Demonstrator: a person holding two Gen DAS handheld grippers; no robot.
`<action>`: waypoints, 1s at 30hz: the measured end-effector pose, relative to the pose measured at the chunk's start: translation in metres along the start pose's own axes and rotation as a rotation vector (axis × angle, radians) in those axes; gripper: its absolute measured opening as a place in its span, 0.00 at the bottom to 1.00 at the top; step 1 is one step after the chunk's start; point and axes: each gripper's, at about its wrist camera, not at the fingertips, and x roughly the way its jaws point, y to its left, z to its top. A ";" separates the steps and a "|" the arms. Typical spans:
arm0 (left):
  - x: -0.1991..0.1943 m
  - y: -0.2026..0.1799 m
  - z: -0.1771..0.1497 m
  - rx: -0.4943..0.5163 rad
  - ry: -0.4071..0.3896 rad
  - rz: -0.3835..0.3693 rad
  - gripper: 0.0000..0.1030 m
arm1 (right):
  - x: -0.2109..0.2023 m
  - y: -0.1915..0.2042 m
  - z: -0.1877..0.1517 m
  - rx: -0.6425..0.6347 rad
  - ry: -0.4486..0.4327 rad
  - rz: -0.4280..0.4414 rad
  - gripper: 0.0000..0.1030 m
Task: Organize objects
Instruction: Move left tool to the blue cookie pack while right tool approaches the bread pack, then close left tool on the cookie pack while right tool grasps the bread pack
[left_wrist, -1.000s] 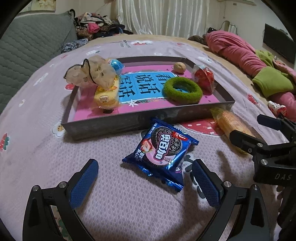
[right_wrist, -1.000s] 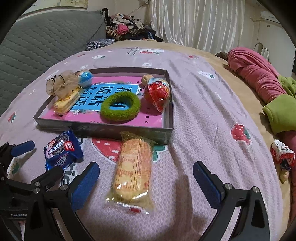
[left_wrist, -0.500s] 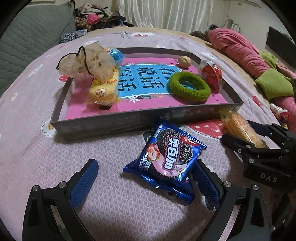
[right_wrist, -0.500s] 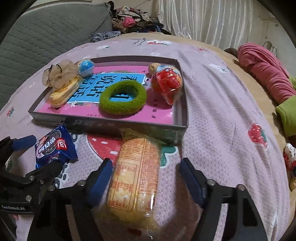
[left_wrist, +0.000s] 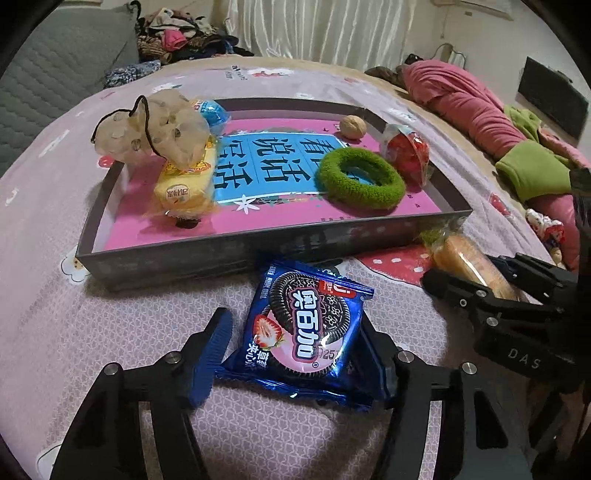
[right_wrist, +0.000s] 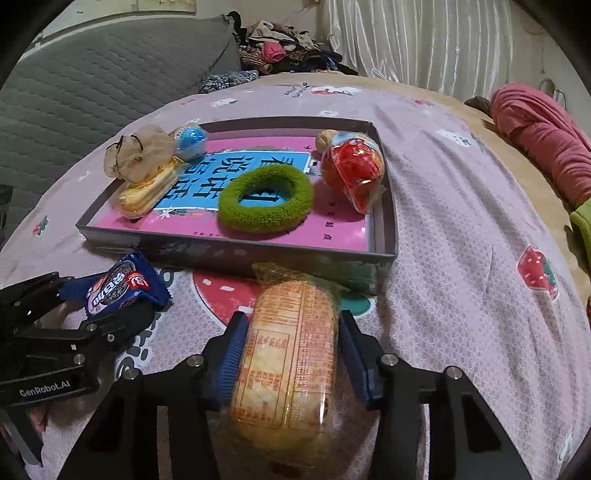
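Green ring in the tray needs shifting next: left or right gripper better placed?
Neither is free. The left gripper is closing around the cookie pack, the right gripper around the bread. Marginally right: the green ring lies straight ahead of it.

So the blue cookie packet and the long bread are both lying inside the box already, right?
No. The blue cookie packet and the long bread both lie on the bedspread in front of the box, each between a gripper's closing jaws. Both wrist views show it.

Right gripper (right_wrist: 291, 360) closing around bread packet (right_wrist: 286, 362), tray (right_wrist: 229, 251) beyond
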 end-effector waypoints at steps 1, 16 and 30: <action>0.000 0.000 0.000 -0.001 -0.002 -0.003 0.63 | -0.001 0.002 0.000 -0.009 -0.006 0.005 0.44; -0.014 -0.003 -0.008 0.026 -0.036 0.044 0.61 | -0.009 -0.001 -0.004 0.003 -0.036 0.067 0.38; -0.038 0.003 -0.025 -0.004 -0.056 0.061 0.52 | -0.038 0.015 -0.016 -0.022 -0.044 0.021 0.38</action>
